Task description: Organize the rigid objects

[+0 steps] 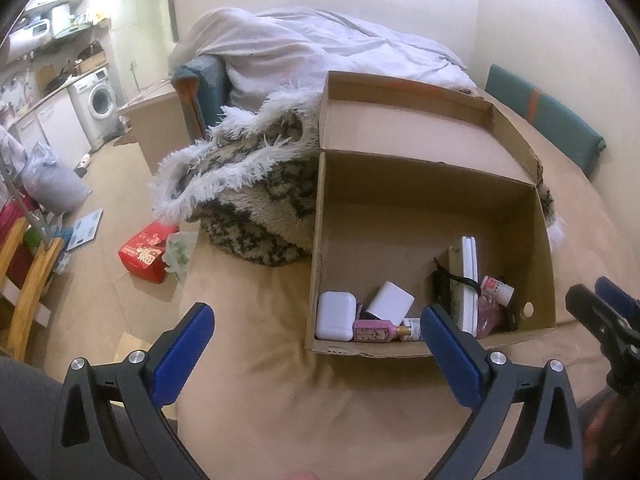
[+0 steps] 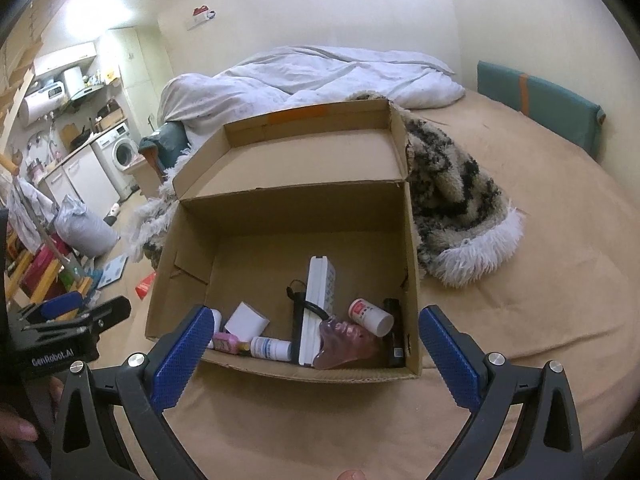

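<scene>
An open cardboard box (image 1: pixel 424 200) (image 2: pixel 288 216) sits on the tan bed sheet with its lid flap standing up behind. Along its near wall lie a white case (image 1: pixel 335 315), a white block (image 1: pixel 391 301) (image 2: pixel 247 319), a pink bottle (image 1: pixel 374 330) (image 2: pixel 225 342), a white labelled bottle (image 2: pixel 271 349), a tall white flat box (image 1: pixel 469 280) (image 2: pixel 317 300), a pink translucent piece (image 2: pixel 346 342), a small red-and-white bottle (image 2: pixel 370 316) and a black item (image 2: pixel 394 332). My left gripper (image 1: pixel 320 354) hovers open before the box's near left corner, nothing between its fingers. My right gripper (image 2: pixel 316 354) is open too, over the near wall.
A shaggy patterned throw (image 1: pixel 256 184) (image 2: pixel 460 208) lies bunched against the box. A white duvet (image 1: pixel 320 44) is heaped at the bed's far end, a teal cushion (image 2: pixel 536 100) along the wall. To the left, the floor holds a red box (image 1: pixel 146 254), a scale and bags.
</scene>
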Motion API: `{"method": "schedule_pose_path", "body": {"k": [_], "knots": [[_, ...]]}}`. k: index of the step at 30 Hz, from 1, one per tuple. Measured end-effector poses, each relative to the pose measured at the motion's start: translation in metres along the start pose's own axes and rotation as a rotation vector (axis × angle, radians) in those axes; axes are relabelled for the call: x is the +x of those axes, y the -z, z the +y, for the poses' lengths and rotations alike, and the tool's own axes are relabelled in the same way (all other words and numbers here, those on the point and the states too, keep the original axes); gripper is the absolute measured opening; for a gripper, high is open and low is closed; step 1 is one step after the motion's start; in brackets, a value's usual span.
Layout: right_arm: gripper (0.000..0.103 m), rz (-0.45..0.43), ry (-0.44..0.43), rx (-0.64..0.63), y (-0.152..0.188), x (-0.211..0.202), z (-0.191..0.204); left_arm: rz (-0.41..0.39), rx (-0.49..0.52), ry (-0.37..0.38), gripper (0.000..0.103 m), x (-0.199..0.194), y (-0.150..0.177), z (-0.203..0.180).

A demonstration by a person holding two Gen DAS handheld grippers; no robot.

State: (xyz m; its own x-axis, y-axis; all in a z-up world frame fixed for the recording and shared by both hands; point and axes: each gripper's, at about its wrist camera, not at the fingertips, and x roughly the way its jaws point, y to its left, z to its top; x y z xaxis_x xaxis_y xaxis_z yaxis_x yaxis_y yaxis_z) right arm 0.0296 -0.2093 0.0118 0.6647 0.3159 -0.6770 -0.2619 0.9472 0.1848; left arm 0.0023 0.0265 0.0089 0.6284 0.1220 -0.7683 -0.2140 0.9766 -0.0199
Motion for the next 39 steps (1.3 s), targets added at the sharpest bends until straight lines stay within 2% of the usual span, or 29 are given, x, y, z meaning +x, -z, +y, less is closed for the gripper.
{"method": "schedule_pose_path", "body": {"k": [39], "knots": [[0.103, 0.001, 0.014, 0.004, -0.0003, 0.0008, -0.0011, -0.003, 0.007, 0.003, 0.103, -0.0008, -0.0017, 0.0022]]}}
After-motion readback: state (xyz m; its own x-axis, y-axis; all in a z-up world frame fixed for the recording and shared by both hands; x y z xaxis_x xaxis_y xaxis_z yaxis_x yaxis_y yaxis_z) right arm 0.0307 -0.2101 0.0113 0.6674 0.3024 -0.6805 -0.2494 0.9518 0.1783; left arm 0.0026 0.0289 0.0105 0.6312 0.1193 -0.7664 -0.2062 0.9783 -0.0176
